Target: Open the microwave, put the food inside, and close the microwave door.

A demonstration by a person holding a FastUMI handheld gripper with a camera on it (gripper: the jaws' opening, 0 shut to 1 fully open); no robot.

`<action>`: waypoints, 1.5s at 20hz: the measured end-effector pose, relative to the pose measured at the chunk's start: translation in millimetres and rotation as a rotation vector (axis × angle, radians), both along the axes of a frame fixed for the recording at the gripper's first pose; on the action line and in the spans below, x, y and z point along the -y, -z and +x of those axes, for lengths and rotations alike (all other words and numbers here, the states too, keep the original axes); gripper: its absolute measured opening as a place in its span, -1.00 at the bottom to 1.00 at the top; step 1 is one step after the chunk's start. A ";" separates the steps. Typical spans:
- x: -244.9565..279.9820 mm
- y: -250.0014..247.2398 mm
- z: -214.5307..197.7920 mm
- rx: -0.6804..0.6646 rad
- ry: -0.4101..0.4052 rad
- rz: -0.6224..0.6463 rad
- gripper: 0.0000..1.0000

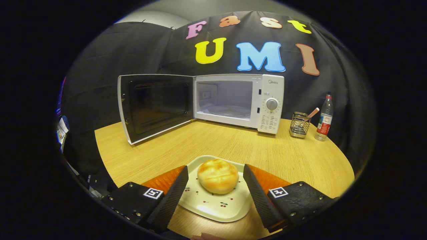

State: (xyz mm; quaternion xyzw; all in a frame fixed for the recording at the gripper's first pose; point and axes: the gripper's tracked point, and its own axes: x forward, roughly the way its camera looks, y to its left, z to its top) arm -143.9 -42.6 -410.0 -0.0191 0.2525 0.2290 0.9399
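The gripper (pixel 216 173) is spread wide, its fingers flanking a bread bun (pixel 218 175) on a cherry-print plate (pixel 213 207) at the near edge of the wooden table (pixel 283 156), touching neither. The white microwave (pixel 238 100) stands at the far edge with its door (pixel 155 106) swung fully open leftward. Toward the far right corner stand a wire holder (pixel 299 125) and a plastic bottle (pixel 325 117).

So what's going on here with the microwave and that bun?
A person is holding a gripper over a wooden table. Its fingers are open, one on each side of a bun that sits on a small plate; neither finger touches the bun. Beyond them the microwave stands with its door swung wide open and its chamber empty. The food is not yet inside.
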 end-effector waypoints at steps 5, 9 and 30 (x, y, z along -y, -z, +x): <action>-1.1 30.7 0.0 -0.158 -0.018 -0.022 1.00; -5.0 36.8 0.0 -0.175 -0.016 -0.030 0.83; -70.6 -41.8 54.0 -0.186 0.012 0.251 0.21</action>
